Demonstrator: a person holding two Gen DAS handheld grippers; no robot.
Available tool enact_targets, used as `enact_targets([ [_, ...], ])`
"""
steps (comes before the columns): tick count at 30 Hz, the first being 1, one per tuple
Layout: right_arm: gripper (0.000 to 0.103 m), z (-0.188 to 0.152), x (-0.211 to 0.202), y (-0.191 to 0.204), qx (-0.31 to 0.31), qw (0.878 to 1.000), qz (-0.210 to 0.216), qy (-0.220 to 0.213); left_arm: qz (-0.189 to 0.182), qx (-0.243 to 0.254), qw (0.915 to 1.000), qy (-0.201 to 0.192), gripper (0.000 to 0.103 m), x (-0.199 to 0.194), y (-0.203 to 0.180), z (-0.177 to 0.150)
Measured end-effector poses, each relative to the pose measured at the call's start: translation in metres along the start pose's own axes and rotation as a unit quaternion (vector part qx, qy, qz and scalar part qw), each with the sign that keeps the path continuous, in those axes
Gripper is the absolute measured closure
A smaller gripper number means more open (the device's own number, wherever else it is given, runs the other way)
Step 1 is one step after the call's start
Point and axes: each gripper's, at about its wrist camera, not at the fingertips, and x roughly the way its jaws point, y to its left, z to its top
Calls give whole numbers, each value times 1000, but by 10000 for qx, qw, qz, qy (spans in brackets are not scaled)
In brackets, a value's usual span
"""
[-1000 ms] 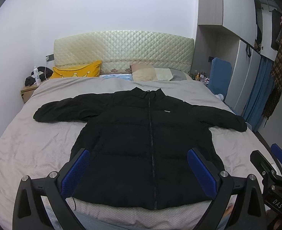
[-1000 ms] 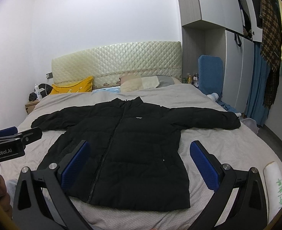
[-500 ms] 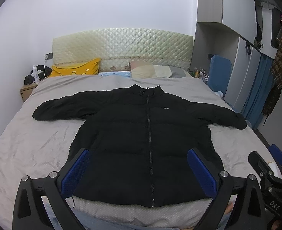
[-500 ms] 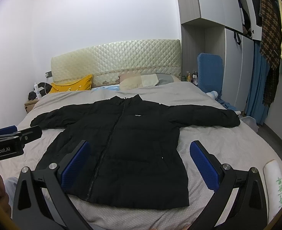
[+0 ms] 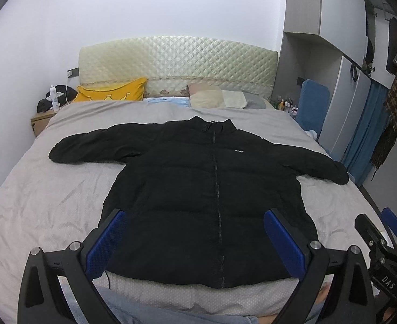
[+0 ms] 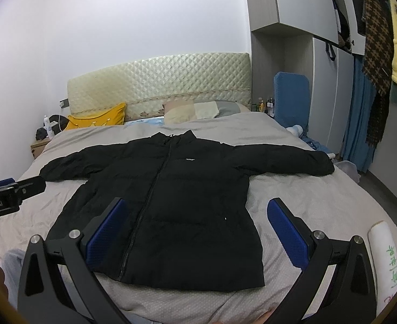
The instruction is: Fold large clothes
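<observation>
Left gripper and right gripper hover wide open above the hem, holding nothing. Black puffer jacket lies flat, zipped, sleeves spread, on the grey bed. Folding not begun (judging by layout); next likely a sleeve pinch, folded inward.
</observation>
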Motion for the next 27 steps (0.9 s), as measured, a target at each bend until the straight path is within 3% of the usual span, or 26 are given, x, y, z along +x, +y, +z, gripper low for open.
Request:
enact_targets([
  [27, 0, 2, -3, 3, -24, 10000, -53, 40, -23, 77, 10000, 28, 1, -2, -2, -1],
])
